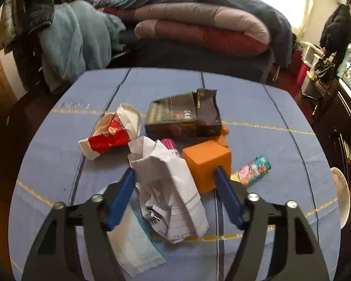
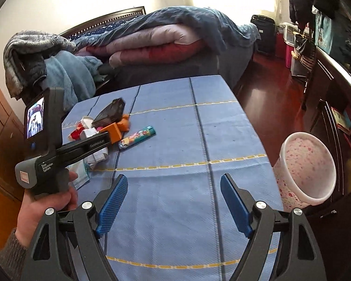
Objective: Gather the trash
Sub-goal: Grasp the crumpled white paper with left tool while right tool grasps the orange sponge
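Crumpled paper (image 1: 168, 187) sits between the left gripper's (image 1: 174, 172) spread fingers; the right gripper (image 2: 174, 179), fingers spread, holds nothing, bin (image 2: 307, 171) at three o'clock.

Left gripper (image 1: 174, 172) spread wide, blue fingers (image 1: 122, 195) angled outward, tips low and pointing forward, nothing pinched between the pads. Seen from the right wrist view as a black handheld unit (image 2: 58, 149) gripped from below by a bare hand (image 2: 46, 201), grey knit cuff at the wrist. Right gripper (image 2: 174, 180) likewise wide open, ribbed blue pads (image 2: 113, 205) facing each other, holding nothing
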`<state>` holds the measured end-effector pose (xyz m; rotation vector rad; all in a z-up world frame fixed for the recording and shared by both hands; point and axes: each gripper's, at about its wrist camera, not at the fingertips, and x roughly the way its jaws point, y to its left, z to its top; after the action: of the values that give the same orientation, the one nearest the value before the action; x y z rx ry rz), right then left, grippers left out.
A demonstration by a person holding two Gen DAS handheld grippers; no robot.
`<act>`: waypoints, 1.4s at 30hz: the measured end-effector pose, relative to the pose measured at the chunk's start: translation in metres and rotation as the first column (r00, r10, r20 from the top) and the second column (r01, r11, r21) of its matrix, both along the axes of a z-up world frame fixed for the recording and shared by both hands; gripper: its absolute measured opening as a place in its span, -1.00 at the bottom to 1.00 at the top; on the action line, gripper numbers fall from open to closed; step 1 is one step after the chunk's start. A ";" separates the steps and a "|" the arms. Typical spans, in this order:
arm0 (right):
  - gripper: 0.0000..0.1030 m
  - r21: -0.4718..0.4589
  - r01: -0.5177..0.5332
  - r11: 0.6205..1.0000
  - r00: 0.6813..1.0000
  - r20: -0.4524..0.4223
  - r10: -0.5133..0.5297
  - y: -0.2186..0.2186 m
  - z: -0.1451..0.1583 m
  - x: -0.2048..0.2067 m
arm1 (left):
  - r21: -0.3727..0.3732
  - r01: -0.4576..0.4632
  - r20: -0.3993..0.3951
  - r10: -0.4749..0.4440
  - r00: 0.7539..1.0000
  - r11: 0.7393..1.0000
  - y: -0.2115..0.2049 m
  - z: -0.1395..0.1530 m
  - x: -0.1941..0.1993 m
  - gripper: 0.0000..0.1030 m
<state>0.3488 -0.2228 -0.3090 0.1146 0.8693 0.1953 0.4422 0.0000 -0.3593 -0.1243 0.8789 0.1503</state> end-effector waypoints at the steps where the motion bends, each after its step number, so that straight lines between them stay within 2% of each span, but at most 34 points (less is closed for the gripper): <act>1: 0.58 -0.002 -0.002 1.000 1.000 0.000 0.002 0.004 0.000 0.001 | 0.010 0.009 0.011 -0.009 1.000 1.000 0.000 0.002 0.000 0.01; 2: 0.58 -0.002 -0.005 1.000 1.000 -0.001 0.005 0.010 -0.001 0.003 | 0.022 0.014 0.016 -0.015 1.000 1.000 0.000 0.003 0.000 -0.12; 4: 0.58 0.000 -0.011 1.000 1.000 -0.005 0.011 0.017 -0.001 0.007 | -0.007 0.032 0.023 -0.031 0.999 0.999 0.008 0.006 0.000 -0.18; 12: 0.57 -0.009 -0.068 0.998 0.997 0.022 0.068 0.061 0.006 0.018 | -0.075 0.015 0.131 -0.006 0.991 0.997 0.040 0.038 -0.027 -0.19; 18: 0.58 -0.021 -0.109 0.994 0.993 0.036 0.109 0.090 0.004 0.030 | -0.094 -0.032 0.172 0.048 0.984 0.995 0.074 0.058 -0.045 -0.19; 24: 0.58 -0.033 -0.128 0.991 0.991 0.030 0.129 0.118 -0.012 0.065 | -0.076 -0.109 0.157 0.120 0.980 0.991 0.108 0.060 -0.060 -0.18; 29: 0.57 -0.014 -0.128 0.992 0.992 0.008 0.128 0.138 -0.031 0.107 | -0.067 -0.135 0.137 0.143 0.980 0.989 0.126 0.057 -0.065 -0.17; 34: 0.17 -0.024 -0.136 0.990 0.990 -0.049 0.135 0.153 -0.050 0.137 | -0.052 -0.123 0.133 0.129 0.983 0.991 0.126 0.053 -0.063 -0.17; 36: -0.27 -0.035 -0.146 0.989 0.987 -0.067 0.143 0.158 -0.056 0.143 | -0.053 -0.109 0.131 0.115 0.985 0.993 0.123 0.052 -0.062 -0.17; 42: -0.27 0.002 -0.141 0.990 0.989 -0.044 0.141 0.142 -0.044 0.128 | -0.061 -0.082 0.138 0.090 0.986 0.995 0.110 0.056 -0.060 -0.17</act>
<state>0.4770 -0.0806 -0.3532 0.0563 0.9218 0.3251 0.3817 0.1101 -0.3031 -0.2221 0.7371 0.1961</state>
